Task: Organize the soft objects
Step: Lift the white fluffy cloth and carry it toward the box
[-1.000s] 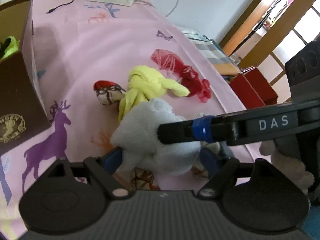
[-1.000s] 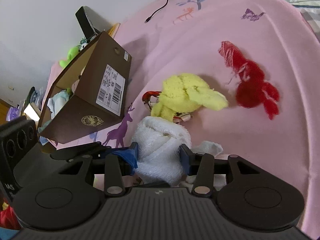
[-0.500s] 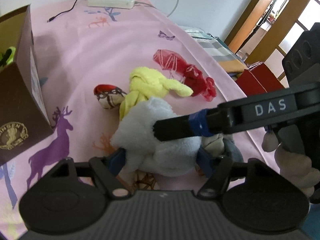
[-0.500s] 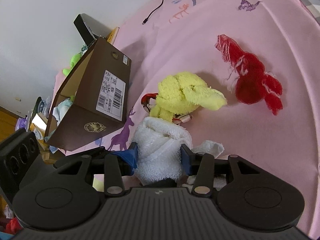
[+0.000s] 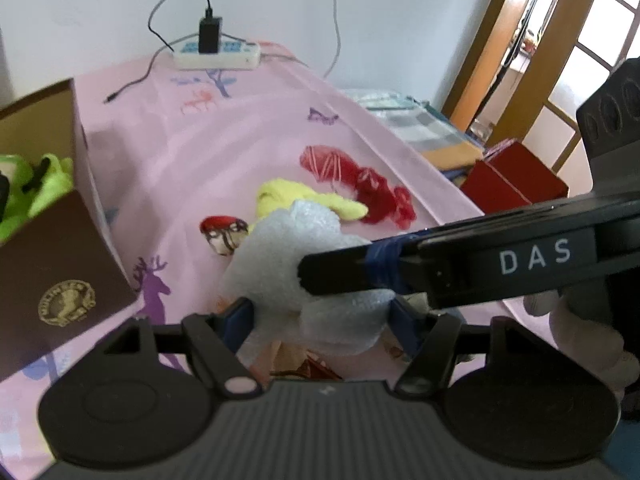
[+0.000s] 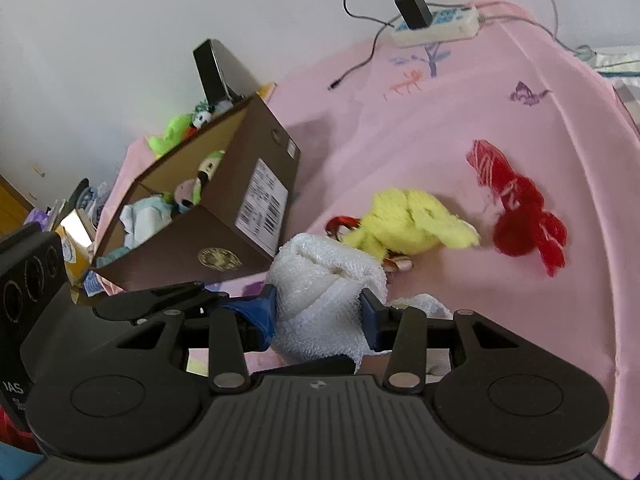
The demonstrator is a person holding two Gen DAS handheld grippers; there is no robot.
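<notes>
Both claws have hold of the same white towel (image 5: pixel 304 280), a fluffy rolled-up bundle low in the middle of each picture.

The left claw (image 5: pixel 320 316) has the bundle between its two blue pads, one on each side. Its jaws are closing in on the bundle, about half way shut, and the towel bulges up over them.

The right claw (image 6: pixel 320 312) pinches the towel in a narrow grip, with a blue pad pressed into each side of the roll. In the left claw's picture one of its long black fingers (image 5: pixel 360 272) comes in from the right and pokes into the towel.

Behind the towel, near the middle of the frame, a yellow cloth (image 6: pixel 408 224) lies on the pink sheet (image 6: pixel 440 120), and a small red and white ball (image 5: pixel 222 232) sits just beside it. A red cloth (image 6: pixel 520 208) lies further right. On the left stands a brown box (image 6: pixel 224 232) with soft toys inside. A white power strip (image 6: pixel 436 26) is at the top.
</notes>
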